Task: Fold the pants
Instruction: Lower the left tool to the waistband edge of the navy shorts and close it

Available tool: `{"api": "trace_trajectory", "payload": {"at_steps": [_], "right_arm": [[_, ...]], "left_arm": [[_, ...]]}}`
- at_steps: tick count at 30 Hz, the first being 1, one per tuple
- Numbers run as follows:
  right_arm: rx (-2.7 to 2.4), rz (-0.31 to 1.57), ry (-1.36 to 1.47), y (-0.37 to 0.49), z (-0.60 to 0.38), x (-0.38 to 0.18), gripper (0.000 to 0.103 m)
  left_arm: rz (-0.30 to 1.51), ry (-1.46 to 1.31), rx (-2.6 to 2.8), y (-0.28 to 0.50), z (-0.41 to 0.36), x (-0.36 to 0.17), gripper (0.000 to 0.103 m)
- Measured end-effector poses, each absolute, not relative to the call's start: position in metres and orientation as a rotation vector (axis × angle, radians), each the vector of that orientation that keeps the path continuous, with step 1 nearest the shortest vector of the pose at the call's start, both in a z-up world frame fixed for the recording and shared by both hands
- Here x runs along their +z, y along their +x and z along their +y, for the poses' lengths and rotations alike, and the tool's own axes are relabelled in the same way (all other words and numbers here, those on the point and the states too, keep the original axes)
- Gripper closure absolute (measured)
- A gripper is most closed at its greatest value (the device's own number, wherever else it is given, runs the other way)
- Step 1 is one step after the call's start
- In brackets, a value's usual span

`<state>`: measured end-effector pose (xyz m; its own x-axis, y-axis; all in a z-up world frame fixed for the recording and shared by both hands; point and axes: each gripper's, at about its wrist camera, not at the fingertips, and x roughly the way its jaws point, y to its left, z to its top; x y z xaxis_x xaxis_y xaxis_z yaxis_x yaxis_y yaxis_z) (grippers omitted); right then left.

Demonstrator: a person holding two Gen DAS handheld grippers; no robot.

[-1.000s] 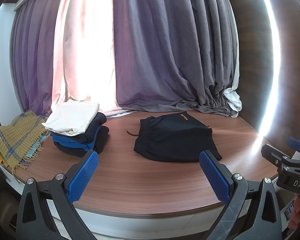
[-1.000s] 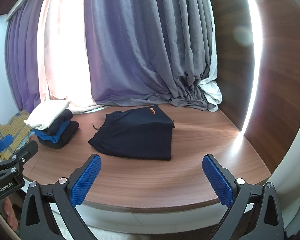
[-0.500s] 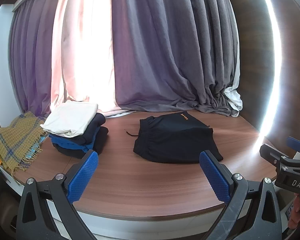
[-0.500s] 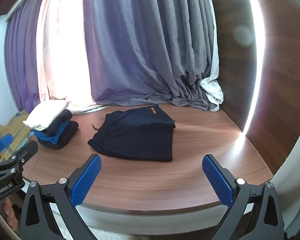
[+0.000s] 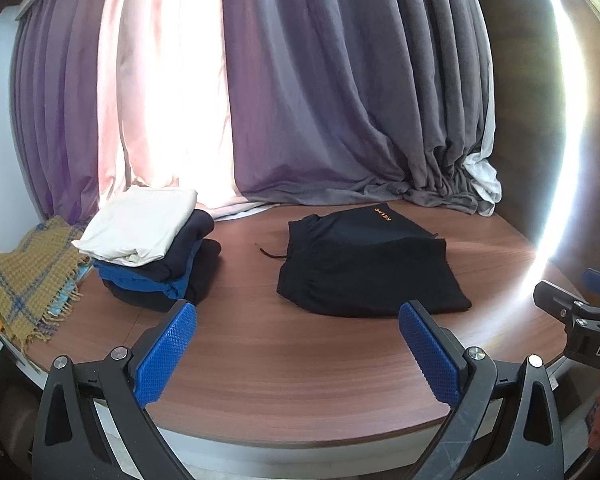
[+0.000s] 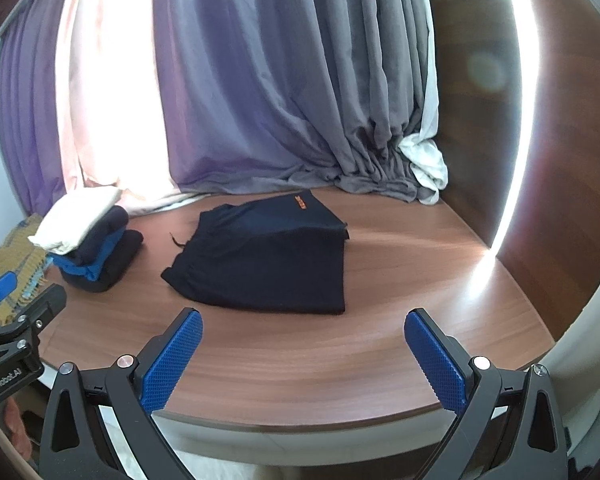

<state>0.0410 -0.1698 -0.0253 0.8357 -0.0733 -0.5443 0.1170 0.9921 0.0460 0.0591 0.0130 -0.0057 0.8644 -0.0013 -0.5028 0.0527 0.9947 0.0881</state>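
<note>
I am holding the left gripper (image 5: pixel 298 350) and right gripper (image 6: pixel 302 354) empty, fingers spread wide, short of the folded black pants (image 5: pixel 364 264) lying mid-table (image 5: pixel 284 364). Any further fold calls for gripping both near corners evenly, avoiding the clothes stack (image 5: pixel 156 252).

Two fisheye views look from just off the near edge of a rounded brown wooden counter (image 5: pixel 300 360), low above it, facing grey-purple draped curtains (image 5: pixel 340 100). The left wrist view sits further left and takes in a mustard plaid fringed blanket (image 5: pixel 24 272). Both share the folded black pants (image 6: pixel 268 256), a stack of folded white, navy and blue clothes (image 6: pixel 88 240) and the curtains.
</note>
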Motion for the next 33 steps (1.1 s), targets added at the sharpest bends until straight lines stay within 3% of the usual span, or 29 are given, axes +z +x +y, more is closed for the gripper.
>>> {"api": "trace_trajectory", "payload": {"at_steps": [20, 33], "right_arm": [[-0.207, 0.659, 0.093, 0.158, -0.144, -0.068, 0.001], [-0.362, 0.746, 0.151, 0.200, -0.169, -0.131, 0.003]], "left_arm": [[0.611, 0.131, -0.158, 0.197, 0.047, -0.055, 0.000], [0.754, 0.202, -0.208, 0.264, 0.039, -0.124, 0.025]]}}
